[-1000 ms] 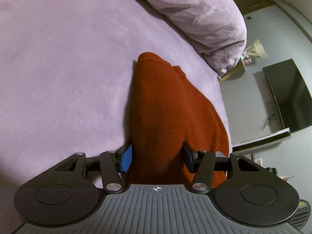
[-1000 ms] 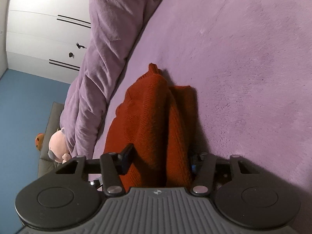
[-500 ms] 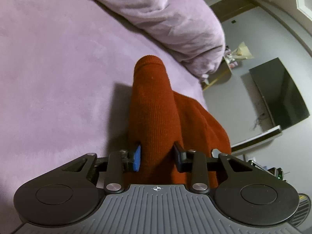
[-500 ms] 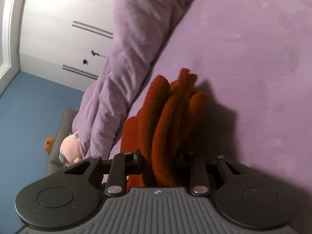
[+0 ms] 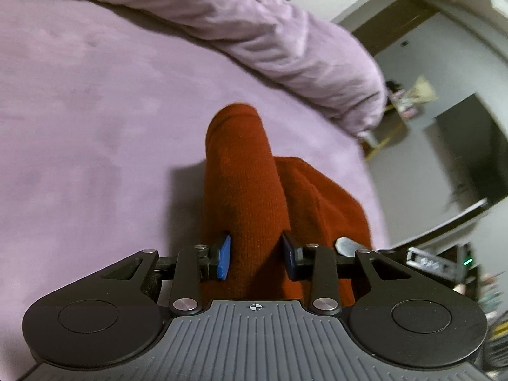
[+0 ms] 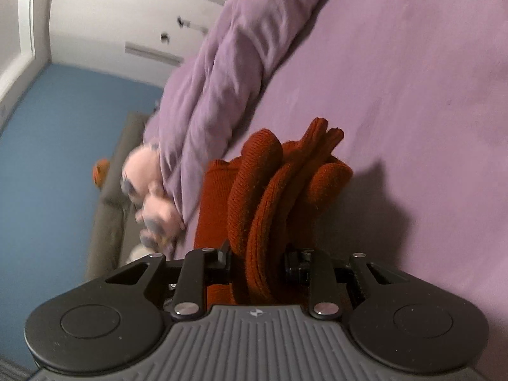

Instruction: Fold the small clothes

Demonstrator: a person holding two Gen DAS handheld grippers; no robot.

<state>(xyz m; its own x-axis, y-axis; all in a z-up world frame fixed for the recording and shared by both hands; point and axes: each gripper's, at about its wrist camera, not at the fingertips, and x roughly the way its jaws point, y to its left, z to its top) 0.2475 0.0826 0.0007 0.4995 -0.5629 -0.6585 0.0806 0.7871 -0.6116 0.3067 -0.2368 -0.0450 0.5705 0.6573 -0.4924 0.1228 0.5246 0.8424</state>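
Observation:
A rust-red knitted garment (image 5: 244,190) is lifted off the purple bed cover (image 5: 95,120). In the left wrist view my left gripper (image 5: 255,258) is shut on a rolled edge of it, blue pads pressing both sides, and the cloth hangs forward and to the right. In the right wrist view my right gripper (image 6: 258,262) is shut on a bunch of several folds of the same garment (image 6: 273,184). The garment throws a shadow on the bed to the right. The part of the cloth below the grippers is hidden.
A rolled purple duvet (image 5: 270,41) lies along the far side of the bed. A pink soft toy (image 6: 149,187) sits at the duvet's end. White wardrobe doors (image 6: 127,16) and a blue floor (image 6: 47,174) are to the left; a dark screen (image 5: 476,146) stands beyond the bed's right edge.
Both grippers closed on the red garment and rose with it; the cloth, flat on the bed a second ago, now hangs bunched above the cover.

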